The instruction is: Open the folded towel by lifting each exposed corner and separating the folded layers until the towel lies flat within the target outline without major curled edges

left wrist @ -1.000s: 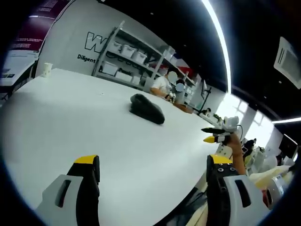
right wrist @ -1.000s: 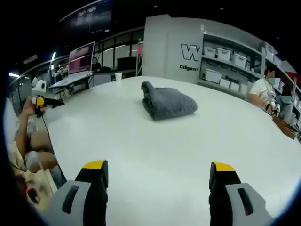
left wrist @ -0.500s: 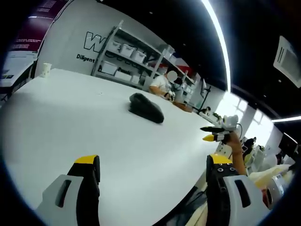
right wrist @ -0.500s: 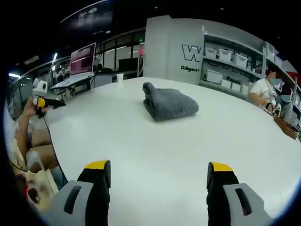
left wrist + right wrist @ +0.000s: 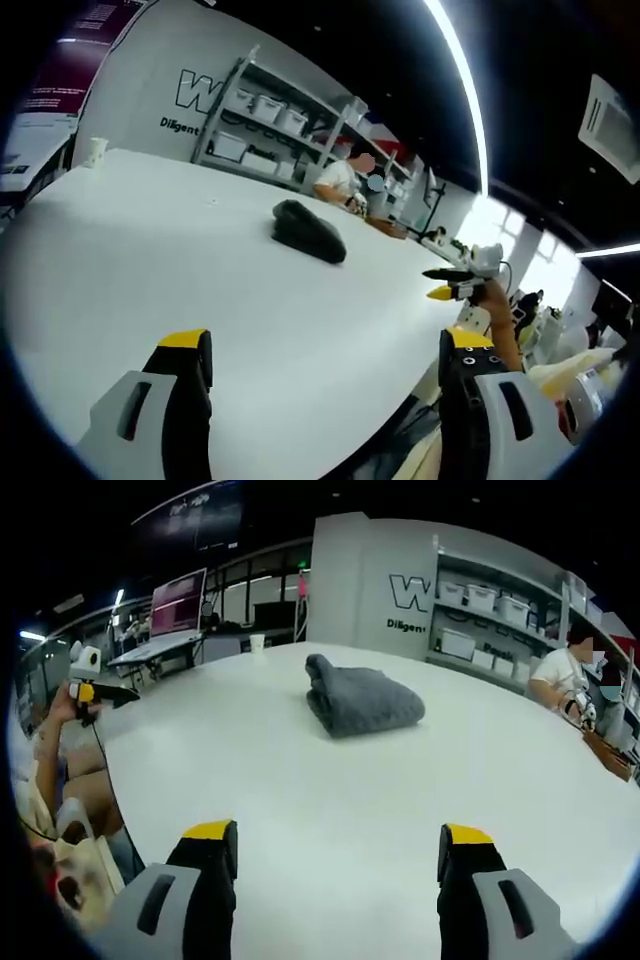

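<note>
A dark grey folded towel (image 5: 363,697) lies in a thick bundle on the white table (image 5: 330,790), far ahead of my right gripper (image 5: 336,838), which stands open with nothing between its yellow-tipped jaws. In the left gripper view the same towel (image 5: 308,231) appears small and dark near the table's middle, well beyond my left gripper (image 5: 330,348), also open and holding nothing. The right gripper (image 5: 452,285) shows at the right edge of the left gripper view, held in a hand. The left gripper (image 5: 92,692) shows at the left of the right gripper view, off the table's edge.
A paper cup (image 5: 97,149) stands at the table's far end. Shelves with white bins (image 5: 480,615) line the back wall. A seated person (image 5: 565,675) works at the far right. A laptop (image 5: 170,610) sits on a desk behind. The table edge (image 5: 400,400) runs close to my left gripper.
Both views have shifted only slightly with the hands. The towel lies as before and both grippers stay open.
</note>
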